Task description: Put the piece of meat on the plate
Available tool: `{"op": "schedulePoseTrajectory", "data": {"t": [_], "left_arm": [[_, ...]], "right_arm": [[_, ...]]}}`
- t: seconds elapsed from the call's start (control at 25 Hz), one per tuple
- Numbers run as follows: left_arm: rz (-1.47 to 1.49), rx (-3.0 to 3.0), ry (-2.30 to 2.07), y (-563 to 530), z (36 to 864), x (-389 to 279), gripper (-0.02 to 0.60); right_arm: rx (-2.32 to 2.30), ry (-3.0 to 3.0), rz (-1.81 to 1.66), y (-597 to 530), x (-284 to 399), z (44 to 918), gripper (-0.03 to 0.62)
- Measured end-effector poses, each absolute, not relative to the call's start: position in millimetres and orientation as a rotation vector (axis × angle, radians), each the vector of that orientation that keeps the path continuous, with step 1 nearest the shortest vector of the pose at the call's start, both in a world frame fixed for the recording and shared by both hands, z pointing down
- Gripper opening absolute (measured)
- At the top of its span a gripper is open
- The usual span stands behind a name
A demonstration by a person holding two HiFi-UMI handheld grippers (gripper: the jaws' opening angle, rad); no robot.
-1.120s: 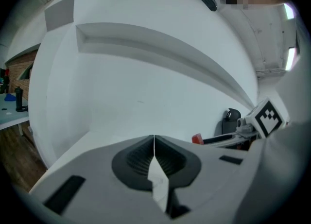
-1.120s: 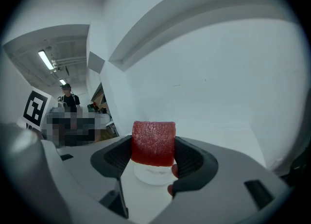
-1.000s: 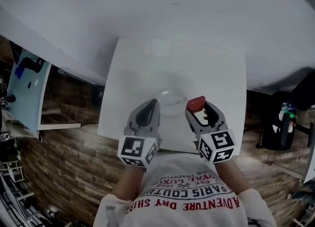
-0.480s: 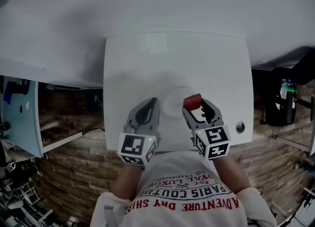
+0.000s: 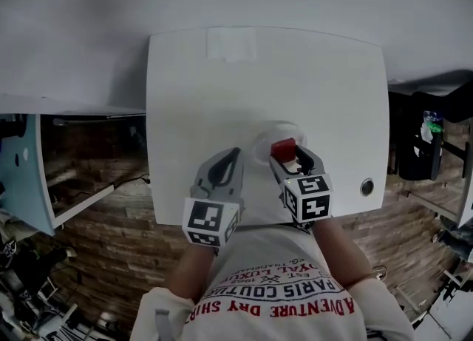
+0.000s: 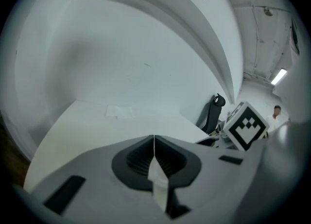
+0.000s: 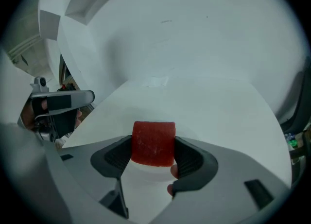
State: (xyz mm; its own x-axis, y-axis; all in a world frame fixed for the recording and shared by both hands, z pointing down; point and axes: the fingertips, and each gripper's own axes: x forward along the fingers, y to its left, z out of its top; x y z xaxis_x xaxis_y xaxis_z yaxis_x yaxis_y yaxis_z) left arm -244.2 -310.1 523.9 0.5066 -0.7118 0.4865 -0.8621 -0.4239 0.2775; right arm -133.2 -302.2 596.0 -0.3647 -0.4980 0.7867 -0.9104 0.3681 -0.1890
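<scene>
Here, item by item.

1. Right gripper [image 7: 153,159] [image 5: 288,159]: fingers [image 7: 190,156] closed partway on the piece of meat [image 7: 153,143] [image 5: 283,148], one ribbed dark pad against each side of it.
2. Piece of meat: a red block with rounded edges, upright between the pads, its top standing proud of them. It is held over the plate [image 5: 260,147]; contact with the plate cannot be told.
3. Plate: white, round, hard to separate from the table [image 5: 222,88] beneath. It lies near the table's front edge, between the two grippers' tips.
4. Left gripper [image 6: 154,143] [image 5: 232,157]: fingers pressed fully together along a thin seam, nothing between them. It sits just left of the plate, pointing the same way as the right gripper.
5. Marker cubes: one on each gripper, black-and-white squares, right [image 5: 307,199] and left [image 5: 211,221], both at the table's front edge.
6. Table: white, rectangular, with a pale paper patch [image 5: 231,42] near its far edge and a small round fitting [image 5: 366,186] near its front right corner.
7. Person: a white shirt with red print [image 5: 277,295], below the cubes.
</scene>
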Motion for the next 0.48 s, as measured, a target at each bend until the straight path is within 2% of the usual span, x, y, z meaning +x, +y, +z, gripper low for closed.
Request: {"op": "schedulePoseTrajectory", "data": {"t": [0.48], "left_arm": [[0.424,2.183,-1.259,-303.0,561.3,-252.3,0.009]], "right_arm": [[1.142,-1.882,0.821,-310.4,-140.9,639.4,0.279]]}}
